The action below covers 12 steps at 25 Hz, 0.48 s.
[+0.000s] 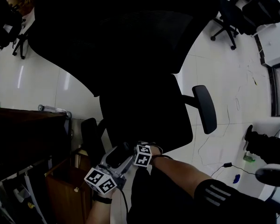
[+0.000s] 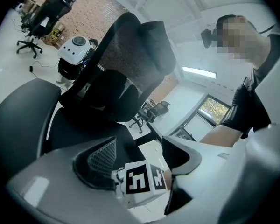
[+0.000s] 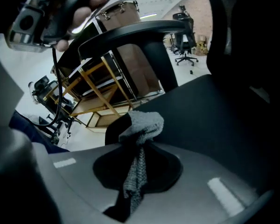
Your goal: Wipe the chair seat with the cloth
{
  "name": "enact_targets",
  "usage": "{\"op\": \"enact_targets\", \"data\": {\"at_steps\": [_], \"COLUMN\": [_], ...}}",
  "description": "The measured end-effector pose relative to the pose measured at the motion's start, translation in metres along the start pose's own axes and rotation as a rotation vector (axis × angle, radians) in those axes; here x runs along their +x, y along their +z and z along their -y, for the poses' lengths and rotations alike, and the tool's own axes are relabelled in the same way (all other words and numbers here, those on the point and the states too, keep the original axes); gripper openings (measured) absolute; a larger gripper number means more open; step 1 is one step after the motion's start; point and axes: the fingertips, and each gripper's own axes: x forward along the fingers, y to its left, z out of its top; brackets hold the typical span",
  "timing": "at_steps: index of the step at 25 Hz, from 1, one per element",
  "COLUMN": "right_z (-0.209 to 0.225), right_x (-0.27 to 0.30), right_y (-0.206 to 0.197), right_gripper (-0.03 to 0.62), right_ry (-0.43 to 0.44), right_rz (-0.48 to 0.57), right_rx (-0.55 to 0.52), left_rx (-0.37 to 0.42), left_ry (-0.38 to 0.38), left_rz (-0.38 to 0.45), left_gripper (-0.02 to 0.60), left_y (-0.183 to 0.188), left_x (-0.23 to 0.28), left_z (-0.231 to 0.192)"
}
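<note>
The black office chair fills the head view, its seat [image 1: 147, 111] below the mesh backrest [image 1: 126, 27]. Both grippers sit at the seat's front edge. My right gripper [image 3: 137, 148] is shut on a grey cloth [image 3: 141, 124], which bunches out past the jaws just above the seat [image 3: 214, 111]. In the head view only its marker cube [image 1: 143, 155] stands out. My left gripper [image 2: 137, 155] is open and holds nothing; the right gripper's marker cube [image 2: 140, 181] shows between its jaws. It hovers at the seat's front left corner [image 1: 117, 157].
Armrests stick out on both sides of the seat [image 1: 205, 108] [image 1: 91, 139]. A dark desk [image 1: 18, 129] and a wooden cabinet [image 1: 67, 185] stand close on the left. Other office chairs [image 1: 233, 17] are far off; a cable [image 1: 224, 164] lies on the tiled floor.
</note>
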Motion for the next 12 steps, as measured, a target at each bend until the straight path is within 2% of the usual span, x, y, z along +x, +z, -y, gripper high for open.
{"op": "enact_targets", "data": {"at_steps": [3,6,9,12], "right_z": [-0.015,-0.015,-0.010,0.005], "right_x": [0.018,0.022,0.020,-0.002], "right_y": [0.013,0.006,-0.025,-0.073], "right_gripper": [0.031,0.031,0.031,0.031], "right_ry": [0.011,0.019,0.025,-0.002], "right_rz": [-0.032,-0.034,-0.050,-0.090], "right_rx": [-0.001,-0.009,-0.041,-0.009], "left_rx": [-0.009,-0.017,-0.020,-0.019], "left_ry": [0.011,0.017,0.011,-0.007], "left_rz": [-0.004,-0.007,-0.014,-0.016], "left_gripper": [0.330,0.330,0.330,0.330], "left_y": [-0.006,-0.012,-0.015,-0.016], "left_x": [-0.001,0.002,0.008,0.016], "left_z": [-0.003,-0.005,-0.002,0.005]}}
